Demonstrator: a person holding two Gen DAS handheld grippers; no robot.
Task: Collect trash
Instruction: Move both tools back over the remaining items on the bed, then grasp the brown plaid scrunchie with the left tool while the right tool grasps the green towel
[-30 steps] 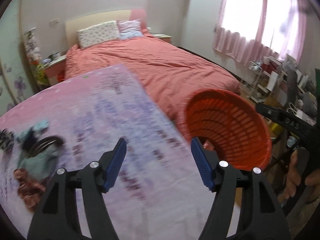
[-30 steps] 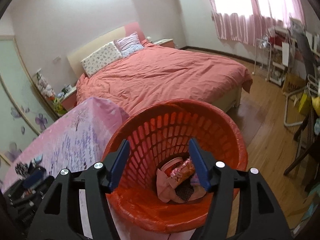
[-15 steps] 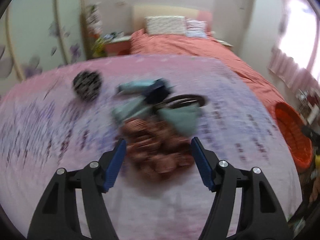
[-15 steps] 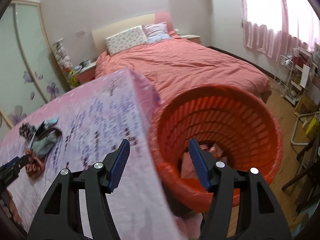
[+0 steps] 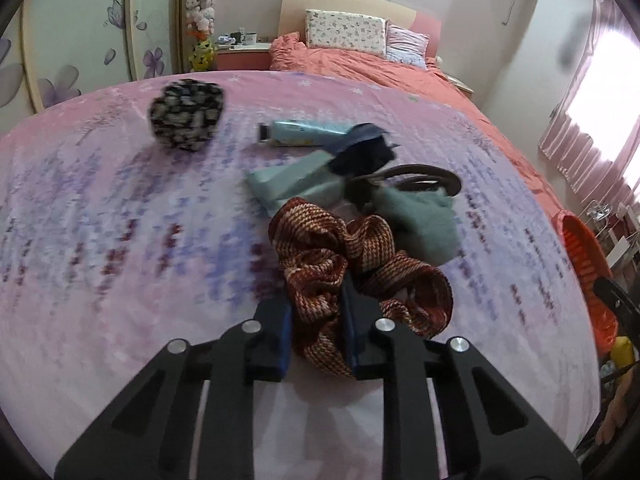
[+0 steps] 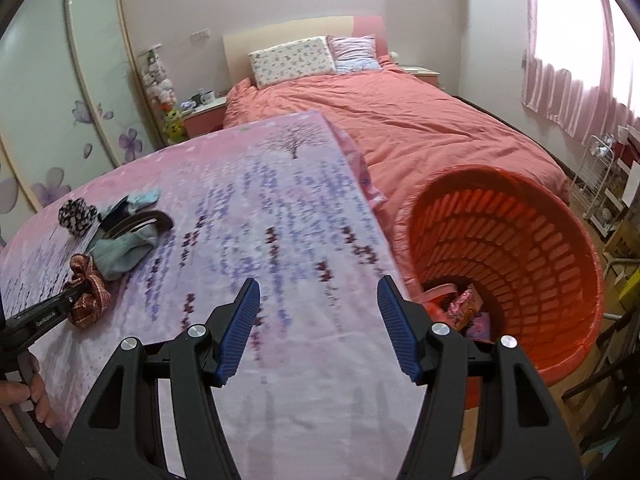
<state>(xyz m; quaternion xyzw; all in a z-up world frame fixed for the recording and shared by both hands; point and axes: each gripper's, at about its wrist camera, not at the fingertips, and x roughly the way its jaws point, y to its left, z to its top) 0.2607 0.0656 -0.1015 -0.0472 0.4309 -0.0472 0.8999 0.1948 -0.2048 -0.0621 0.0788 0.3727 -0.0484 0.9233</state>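
Observation:
My left gripper point(image 5: 316, 300) is shut on the near fold of a red-brown woven scrunchie point(image 5: 360, 264) lying on the pink-and-purple tablecloth point(image 5: 120, 240). It also shows from the right wrist view, where the scrunchie point(image 6: 86, 292) sits at the far left with the left gripper point(image 6: 74, 300) on it. My right gripper point(image 6: 318, 300) is open and empty above the cloth, just left of the orange basket point(image 6: 560, 240), which holds several bits of pink trash point(image 6: 464, 304).
Behind the scrunchie lie a teal cloth point(image 5: 416, 216), a dark headband point(image 5: 416, 178), a navy piece point(image 5: 364, 152), a light-blue tube point(image 5: 304, 134) and a black-and-white scrunchie point(image 5: 186, 114). A red-quilted bed point(image 6: 400, 120) stands beyond the table; the basket point(image 5: 584, 264) is at the table's right edge.
My left gripper swung left from the basket to the pile and closed on the red-brown scrunchie. My right gripper turned left off the basket toward the table, still open.

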